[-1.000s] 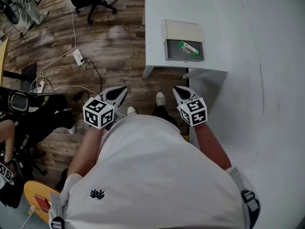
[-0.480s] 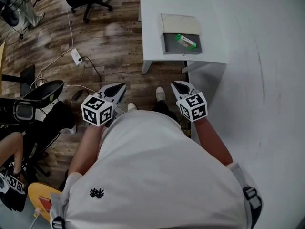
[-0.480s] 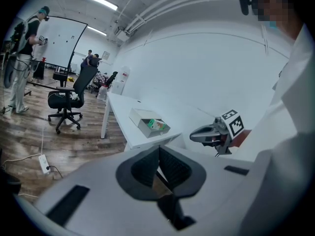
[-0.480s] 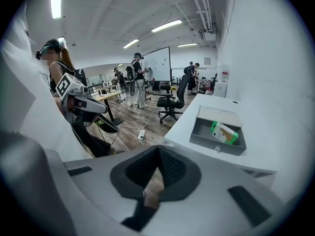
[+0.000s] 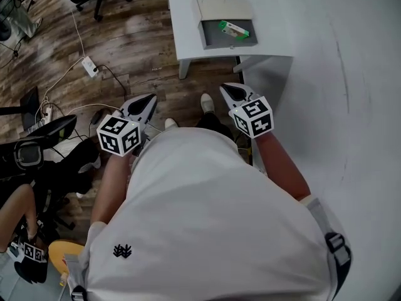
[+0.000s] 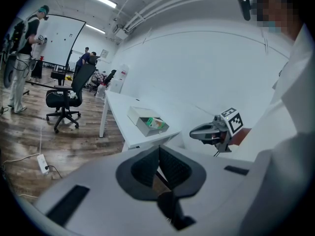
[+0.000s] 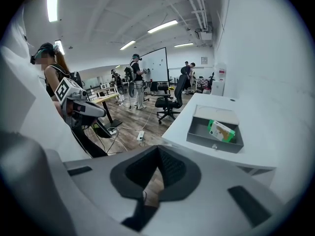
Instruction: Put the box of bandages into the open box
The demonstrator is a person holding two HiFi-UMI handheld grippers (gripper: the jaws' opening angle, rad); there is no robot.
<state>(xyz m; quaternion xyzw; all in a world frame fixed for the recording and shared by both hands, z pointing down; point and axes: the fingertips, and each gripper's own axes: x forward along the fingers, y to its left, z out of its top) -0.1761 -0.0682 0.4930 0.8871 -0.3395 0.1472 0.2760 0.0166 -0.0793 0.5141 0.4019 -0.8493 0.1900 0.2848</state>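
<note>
The left gripper [image 5: 149,100] has its jaws together with nothing between them; its own view shows the pads meeting at the tip over bare floor. The right gripper [image 5: 227,89] is likewise closed and empty. Both are held low in front of the person's body, pointing down and forward, with the left over the wood floor [image 5: 135,49] and the right just off the near edge of the table [image 5: 282,17]. Neither touches anything.

Farther out, near the table's near left corner, sits the open box [image 5: 205,36], a grey tray with its pale lid folded back on the far side. The bandage box [image 5: 233,29] already lies inside it, askew, toward the right of the tray, well apart from both grippers. Judged from this, the placing looks done.

The bandage box is a small green and white carton. It is probably very light and made of thin card, so it should be stiff enough to lift but easy to dent under a hard squeeze. Its printed faces look smooth and could slip. If it needed handling again, the safest hold would be across its two long narrow sides near the middle. The jaws should come from above so they clear the tray walls, and close only gently.
</note>
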